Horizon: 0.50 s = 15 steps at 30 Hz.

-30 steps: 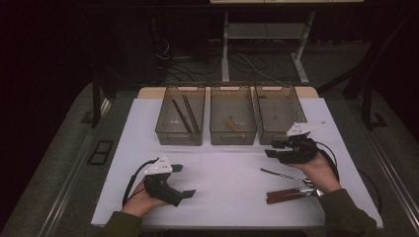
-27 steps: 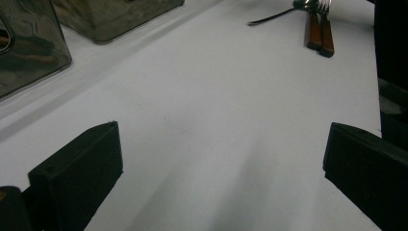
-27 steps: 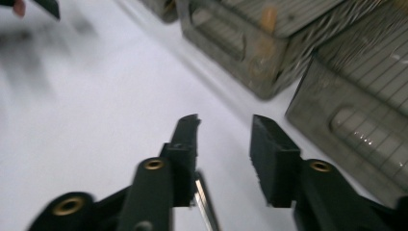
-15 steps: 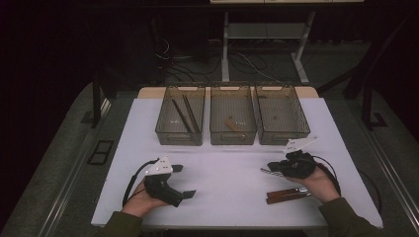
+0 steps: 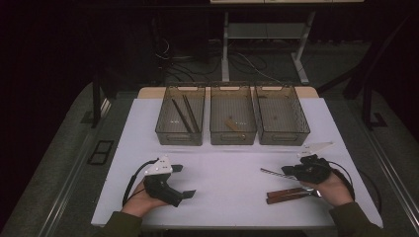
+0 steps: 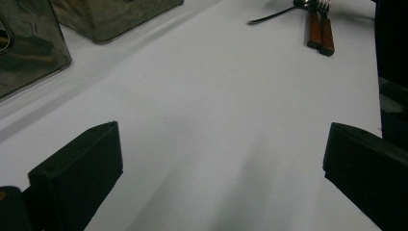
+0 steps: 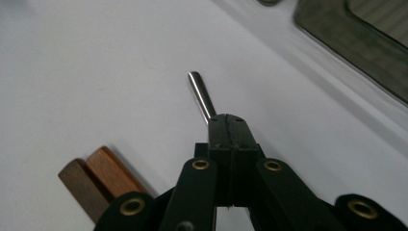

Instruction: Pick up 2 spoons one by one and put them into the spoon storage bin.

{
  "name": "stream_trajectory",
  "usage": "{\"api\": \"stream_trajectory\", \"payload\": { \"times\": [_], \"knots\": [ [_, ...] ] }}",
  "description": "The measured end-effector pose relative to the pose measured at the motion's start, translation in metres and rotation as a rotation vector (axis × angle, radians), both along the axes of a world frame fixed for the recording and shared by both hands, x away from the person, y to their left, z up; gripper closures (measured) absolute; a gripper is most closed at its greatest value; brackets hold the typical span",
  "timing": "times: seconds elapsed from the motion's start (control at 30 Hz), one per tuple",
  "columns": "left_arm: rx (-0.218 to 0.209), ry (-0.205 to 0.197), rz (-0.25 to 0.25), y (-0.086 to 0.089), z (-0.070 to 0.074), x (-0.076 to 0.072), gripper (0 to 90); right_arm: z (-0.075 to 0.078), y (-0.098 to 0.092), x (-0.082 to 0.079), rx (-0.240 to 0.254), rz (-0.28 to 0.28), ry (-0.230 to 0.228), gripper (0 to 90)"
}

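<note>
metal utensil in right gripper, near right of table

item: slim metal utensil (image 7: 201, 95), handle end projecting past the jaw tips in the right gripper view; lies low over the white table (image 5: 232, 163) at its near right, pointing left in the high view.
right gripper (image 5: 291, 172): jaws have just been closing and now stand pressed together on the metal utensil.
beside it: two wooden-handled pieces (image 5: 289, 194), side by side, just near of the gripped utensil, flat on the table.
left gripper (image 5: 184, 181): at the near left, well apart from the cutlery, jaws wide, nothing between them, bare table under them.
far side: three clear bins in a row; left bin (image 5: 180, 118) holds dark sticks, middle bin (image 5: 232, 118) a small brown piece, right bin (image 5: 281, 117) contents too small to tell.
</note>
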<state>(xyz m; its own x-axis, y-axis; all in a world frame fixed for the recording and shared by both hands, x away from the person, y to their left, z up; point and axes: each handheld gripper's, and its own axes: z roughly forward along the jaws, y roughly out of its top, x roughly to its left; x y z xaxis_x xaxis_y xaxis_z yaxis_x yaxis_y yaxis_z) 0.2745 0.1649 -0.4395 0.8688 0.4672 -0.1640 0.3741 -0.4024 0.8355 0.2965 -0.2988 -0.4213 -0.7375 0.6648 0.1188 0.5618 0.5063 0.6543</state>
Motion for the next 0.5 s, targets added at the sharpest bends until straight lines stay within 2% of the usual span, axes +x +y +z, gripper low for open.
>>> {"api": "stream_trajectory", "payload": {
  "times": [0.17,0.23,0.4,0.43,0.5],
  "knots": [
    [0.001,0.002,0.000,0.000,0.000,0.000,0.0,0.001,-0.025,-0.013,-0.003,-0.056,-0.018,89.5],
    [0.005,0.000,-0.003,0.000,0.000,0.000,0.0,0.001,-0.035,-0.019,-0.001,-0.086,-0.011,83.0],
    [0.008,-0.002,-0.004,0.000,0.000,0.000,0.0,0.000,-0.061,-0.033,0.005,-0.152,-0.012,73.2],
    [0.010,-0.001,-0.004,0.000,0.000,0.000,0.0,-0.001,-0.066,-0.035,0.003,-0.162,-0.021,70.3],
    [0.009,0.002,-0.003,0.000,0.000,0.000,0.0,-0.003,-0.074,-0.039,0.002,-0.195,-0.007,66.0]
  ]
}}
